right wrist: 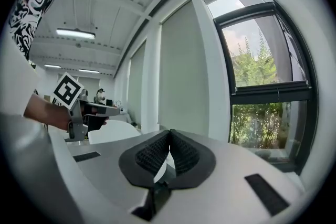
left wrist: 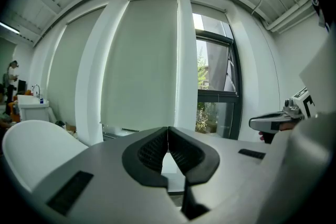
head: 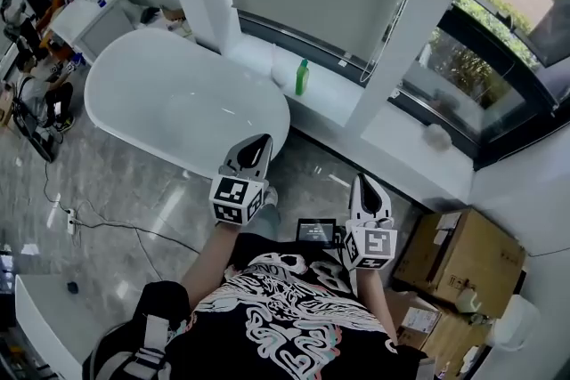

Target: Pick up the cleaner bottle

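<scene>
A green cleaner bottle stands upright on the white window ledge behind the bathtub, in the head view. My left gripper is held over the tub's near end, well short of the bottle, its jaws shut with nothing between them. My right gripper hangs lower and to the right, over the grey floor, also shut and empty. In the left gripper view the black pads meet at the tips, and the right gripper shows at the side. The bottle is hidden in both gripper views.
A white oval bathtub lies left of the ledge. White pillars stand on the ledge either side of the bottle. Cardboard boxes sit at the lower right. Cables trail over the marble floor, and clutter stands at the far left.
</scene>
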`<state>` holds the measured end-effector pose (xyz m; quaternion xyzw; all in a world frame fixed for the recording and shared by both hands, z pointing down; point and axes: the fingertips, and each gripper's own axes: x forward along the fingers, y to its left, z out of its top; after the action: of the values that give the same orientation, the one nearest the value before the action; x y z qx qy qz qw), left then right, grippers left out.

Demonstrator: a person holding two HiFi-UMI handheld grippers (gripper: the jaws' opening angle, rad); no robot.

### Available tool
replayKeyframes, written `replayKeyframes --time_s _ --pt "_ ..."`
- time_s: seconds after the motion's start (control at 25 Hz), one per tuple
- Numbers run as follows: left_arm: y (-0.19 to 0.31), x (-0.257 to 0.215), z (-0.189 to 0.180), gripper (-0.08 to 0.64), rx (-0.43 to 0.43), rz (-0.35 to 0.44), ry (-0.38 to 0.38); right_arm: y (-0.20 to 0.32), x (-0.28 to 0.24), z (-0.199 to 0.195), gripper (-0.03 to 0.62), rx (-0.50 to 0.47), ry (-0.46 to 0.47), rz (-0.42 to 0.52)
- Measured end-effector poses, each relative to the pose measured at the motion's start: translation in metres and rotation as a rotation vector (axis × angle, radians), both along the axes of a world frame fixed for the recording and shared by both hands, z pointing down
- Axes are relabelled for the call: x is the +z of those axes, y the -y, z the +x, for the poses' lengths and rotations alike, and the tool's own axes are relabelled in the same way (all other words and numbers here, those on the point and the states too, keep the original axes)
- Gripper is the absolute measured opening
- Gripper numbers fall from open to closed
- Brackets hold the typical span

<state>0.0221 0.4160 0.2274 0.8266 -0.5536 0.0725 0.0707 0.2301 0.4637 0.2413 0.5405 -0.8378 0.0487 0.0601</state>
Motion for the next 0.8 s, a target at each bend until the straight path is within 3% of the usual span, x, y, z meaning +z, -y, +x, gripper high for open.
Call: replayKeyframes --time_s 0.32,0.8 --pt "0.051 0.007 -0.017 0.017 -0.001 -0.001 0.016 0.051 0.005 -0.022 0.027 0.016 0.0 -0.021" --pt "0.198 0.02 -0.051 0.017 0.024 -0.016 0.047 0.199 0.004 -0.063 0.026 0.049 -0.014 -0.025"
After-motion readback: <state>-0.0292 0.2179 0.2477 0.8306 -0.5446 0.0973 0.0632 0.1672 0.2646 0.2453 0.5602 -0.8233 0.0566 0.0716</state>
